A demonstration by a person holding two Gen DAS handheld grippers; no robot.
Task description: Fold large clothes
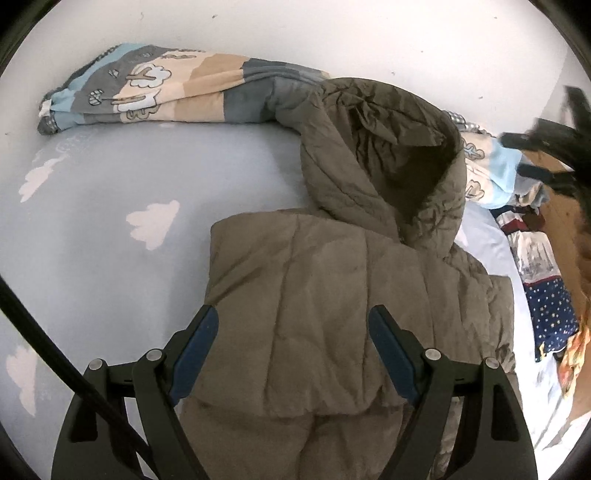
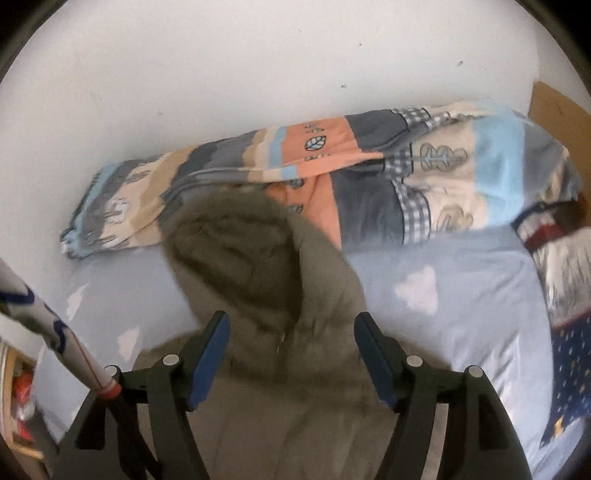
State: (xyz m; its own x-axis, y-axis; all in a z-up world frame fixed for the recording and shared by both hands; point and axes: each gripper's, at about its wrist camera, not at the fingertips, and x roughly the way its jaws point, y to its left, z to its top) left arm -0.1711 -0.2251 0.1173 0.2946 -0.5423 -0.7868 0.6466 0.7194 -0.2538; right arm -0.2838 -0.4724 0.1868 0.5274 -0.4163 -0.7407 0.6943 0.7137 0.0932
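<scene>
**Inspector:** Blue-padded fingers of the left gripper (image 1: 293, 323) are seen spread wide above the olive padded jacket (image 1: 332, 295). Nothing is gripped; the pads are held clear of the cloth.

**Clerk:** And the right gripper (image 2: 291, 330)?

**Inspector:** Its jaws are likewise parted, with nothing clamped. The jacket's hood (image 2: 251, 254) is seen beyond and between the fingers, blurred in that view.

**Clerk:** Where is the jacket placed?

**Inspector:** It is laid on a pale blue bedsheet (image 1: 110, 184) printed with white clouds, its body folded to a compact block, the hood pointed towards the white wall (image 1: 295, 33). The hood's top is overlapped onto a patterned quilt (image 1: 166, 88) bunched along the wall.

**Clerk:** Anything else noted?

**Inspector:** More patterned bedding (image 2: 569, 350) is heaped at the right edge.
</scene>
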